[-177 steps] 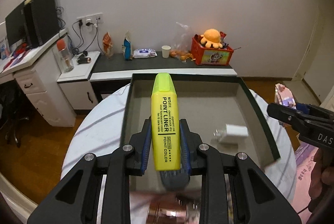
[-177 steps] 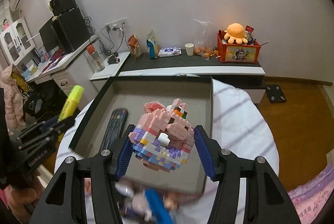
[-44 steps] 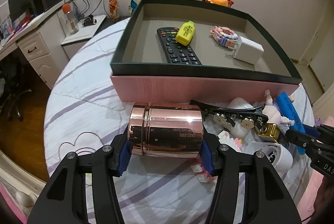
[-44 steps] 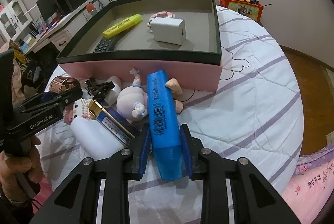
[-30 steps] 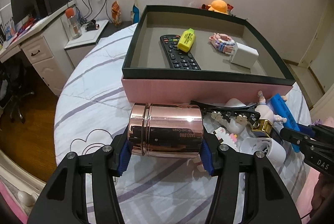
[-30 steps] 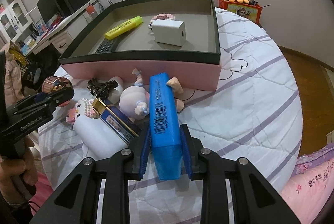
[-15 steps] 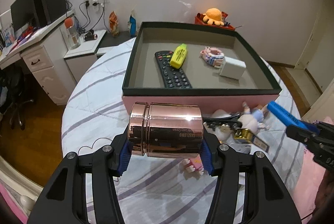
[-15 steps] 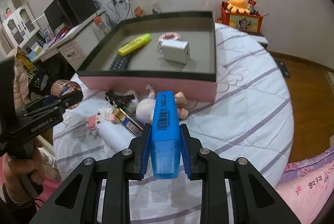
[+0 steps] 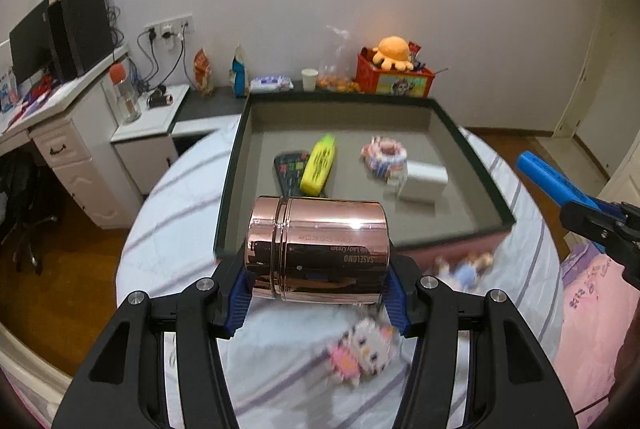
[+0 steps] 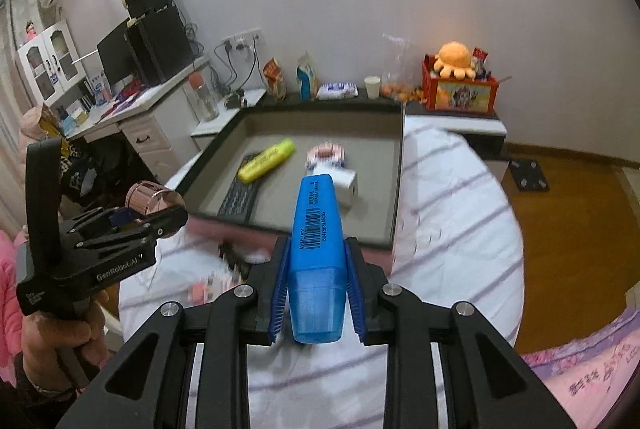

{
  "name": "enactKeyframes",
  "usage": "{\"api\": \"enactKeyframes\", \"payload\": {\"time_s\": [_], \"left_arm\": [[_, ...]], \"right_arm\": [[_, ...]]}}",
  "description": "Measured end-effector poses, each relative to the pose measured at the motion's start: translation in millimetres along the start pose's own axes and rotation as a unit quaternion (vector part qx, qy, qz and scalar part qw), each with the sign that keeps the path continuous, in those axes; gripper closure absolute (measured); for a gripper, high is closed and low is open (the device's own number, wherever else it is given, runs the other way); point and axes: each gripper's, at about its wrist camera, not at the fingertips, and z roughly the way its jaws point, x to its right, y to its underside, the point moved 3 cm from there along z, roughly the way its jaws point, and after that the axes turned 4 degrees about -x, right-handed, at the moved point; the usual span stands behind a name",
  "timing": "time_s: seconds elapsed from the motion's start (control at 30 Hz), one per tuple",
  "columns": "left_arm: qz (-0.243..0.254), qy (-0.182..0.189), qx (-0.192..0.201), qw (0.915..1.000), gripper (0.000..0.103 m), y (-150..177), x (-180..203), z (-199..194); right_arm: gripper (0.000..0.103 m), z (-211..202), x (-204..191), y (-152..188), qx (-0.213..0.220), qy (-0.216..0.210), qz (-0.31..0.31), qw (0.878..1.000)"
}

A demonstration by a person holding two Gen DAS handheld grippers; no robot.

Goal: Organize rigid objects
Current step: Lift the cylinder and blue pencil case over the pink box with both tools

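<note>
— What do we count in the tray point(image 9: 466, 145), going left to right?

— Four things. One black remote point(image 9: 289, 169) at the left, one yellow highlighter point(image 9: 318, 167) lying partly on top of it, one pink brick-built toy point(image 9: 383, 154) near the middle, and one white charger block point(image 9: 423, 178) touching that toy on its right.

— And outside the tray?

— On the striped white cloth point(image 9: 176, 229) in front of the tray's pink wall we make out one pink-and-white brick figure point(image 9: 362, 351) and one small doll point(image 9: 464, 269); both are blurred, so we say no more of them.

— What do we hold?

— Two things, one per gripper. Our left gripper point(image 9: 318, 283) has its jaws set wide and clamped on the two ends of one rose-gold jar point(image 9: 318, 249). It lies on its side across the jaws, in the air over the near edge of the tray. It is a shiny metallic cylinder with a seam near its left end and small print along the body, reading upside down.

— And the right?

— Our right gripper point(image 10: 316, 279) has its jaws close together, pressed on both sides of one blue highlighter point(image 10: 318, 229). It points forward toward the tray, held above the cloth just short of the tray's near wall. Its cap end sits between the blue pads point(image 10: 280, 285), translucent blue, and a barcode runs along the opaque body.
</note>
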Motion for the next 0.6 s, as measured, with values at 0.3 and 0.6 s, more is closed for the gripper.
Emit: {"api": "enactKeyframes", "payload": {"time_s": [0.3, 0.6], "left_arm": [[0.004, 0.030, -0.014, 0.9994, 0.048, -54, 17, 46], [0.014, 0.042, -0.066, 0.9968, 0.047, -67, 34, 115]], "right_arm": [[0.076, 47, 15, -64, 0.012, 0.020, 0.004, 1.000], [0.076, 126, 42, -87, -0.044, 0.029, 0.022, 0.998]]}}
